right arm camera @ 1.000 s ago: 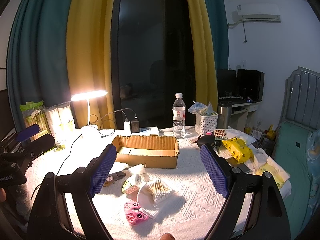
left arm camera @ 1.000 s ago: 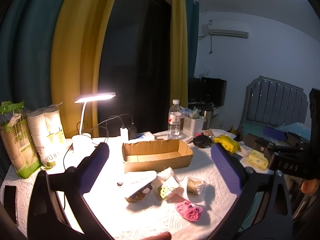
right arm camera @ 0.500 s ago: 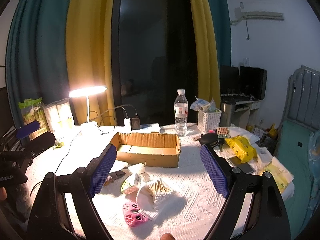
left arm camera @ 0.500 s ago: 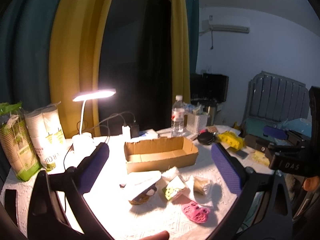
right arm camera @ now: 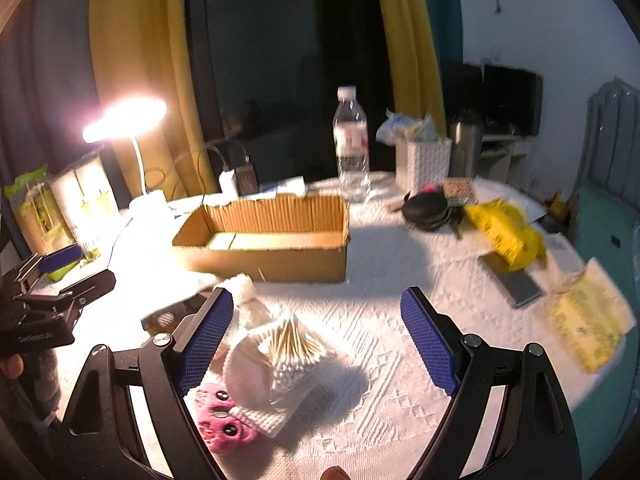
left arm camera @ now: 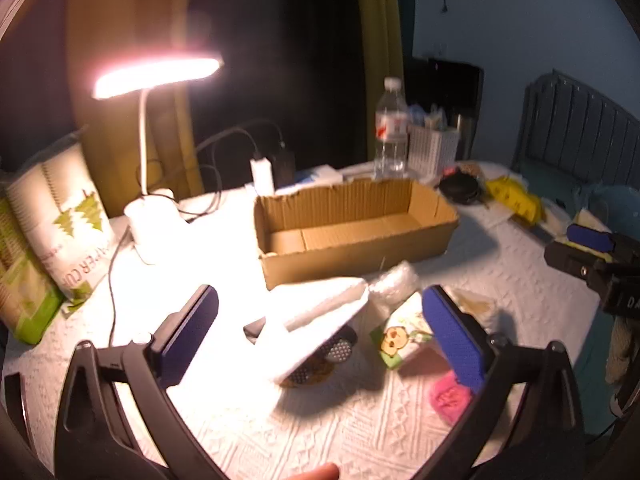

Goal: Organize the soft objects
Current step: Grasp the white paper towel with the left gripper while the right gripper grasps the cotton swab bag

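Note:
An open cardboard box [left arm camera: 352,224] sits mid-table; it also shows in the right wrist view [right arm camera: 264,236]. In front of it lies a heap of soft things: a white foam sheet [left arm camera: 316,320], a green owl-print packet [left arm camera: 400,336], a pink plush [left arm camera: 448,396] and a clear wrapped bundle [left arm camera: 392,284]. The right wrist view shows a bag of cotton swabs [right arm camera: 288,356] and the pink plush [right arm camera: 224,428]. My left gripper [left arm camera: 320,336] is open, low over the foam sheet. My right gripper [right arm camera: 316,344] is open over the cotton swabs.
A lit desk lamp [left arm camera: 152,80] stands at back left beside paper cup sleeves [left arm camera: 60,224]. A water bottle [right arm camera: 352,144], white basket [right arm camera: 424,160], black case [right arm camera: 428,208], yellow bags [right arm camera: 504,236] and a phone [right arm camera: 516,284] crowd the back and right.
Both grippers have moved forward and down toward the heap in front of the box. Nothing has been picked up.

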A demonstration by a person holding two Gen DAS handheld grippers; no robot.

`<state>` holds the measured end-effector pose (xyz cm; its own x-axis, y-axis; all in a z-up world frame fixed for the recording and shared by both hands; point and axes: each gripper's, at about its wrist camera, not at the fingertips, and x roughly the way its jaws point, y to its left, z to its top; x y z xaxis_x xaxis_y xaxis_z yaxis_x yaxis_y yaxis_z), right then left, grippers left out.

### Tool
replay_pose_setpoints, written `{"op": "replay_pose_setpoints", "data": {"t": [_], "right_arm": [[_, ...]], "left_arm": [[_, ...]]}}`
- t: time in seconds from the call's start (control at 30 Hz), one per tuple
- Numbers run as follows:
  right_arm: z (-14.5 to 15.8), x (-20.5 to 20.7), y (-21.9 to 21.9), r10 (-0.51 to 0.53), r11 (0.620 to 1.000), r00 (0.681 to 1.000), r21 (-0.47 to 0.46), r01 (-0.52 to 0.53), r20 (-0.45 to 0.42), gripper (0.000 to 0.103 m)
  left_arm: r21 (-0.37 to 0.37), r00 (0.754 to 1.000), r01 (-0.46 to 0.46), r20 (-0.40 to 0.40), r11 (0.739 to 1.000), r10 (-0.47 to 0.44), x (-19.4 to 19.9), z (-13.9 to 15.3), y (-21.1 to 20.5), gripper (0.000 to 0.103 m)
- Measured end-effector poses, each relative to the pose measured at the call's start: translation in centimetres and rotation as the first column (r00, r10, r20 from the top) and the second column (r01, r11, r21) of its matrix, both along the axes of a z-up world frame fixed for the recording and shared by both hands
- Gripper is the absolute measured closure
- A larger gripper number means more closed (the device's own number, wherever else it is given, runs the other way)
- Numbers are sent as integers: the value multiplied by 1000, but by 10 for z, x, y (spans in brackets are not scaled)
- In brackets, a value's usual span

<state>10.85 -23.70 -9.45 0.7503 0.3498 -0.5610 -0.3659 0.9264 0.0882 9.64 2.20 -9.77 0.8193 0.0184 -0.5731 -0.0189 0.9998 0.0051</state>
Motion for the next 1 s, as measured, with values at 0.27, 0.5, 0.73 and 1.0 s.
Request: {"op": "replay_pose_setpoints", "data": {"t": [0.27,0.5,0.73,1.0], "right_arm": [[-46,35,21,109,992,987,-44,-115,-122,15],[-76,56,24,171,982,961,-39,-184,-219,15],[-93,57,35,244,962,935,-54,-266,-258,15],[-78,55,24,252,964,937,-24,-266,-243,44]], "left_arm": [[57,995,6,-98,998,0,57,-31,-3,1],[101,984,26,-180,995,-8,84,-53,-8,2],[127,966,41,-257,991,-7,99,-70,-11,38],[4,972,83,-222,997,-80,87,-48,-8,70]]}}
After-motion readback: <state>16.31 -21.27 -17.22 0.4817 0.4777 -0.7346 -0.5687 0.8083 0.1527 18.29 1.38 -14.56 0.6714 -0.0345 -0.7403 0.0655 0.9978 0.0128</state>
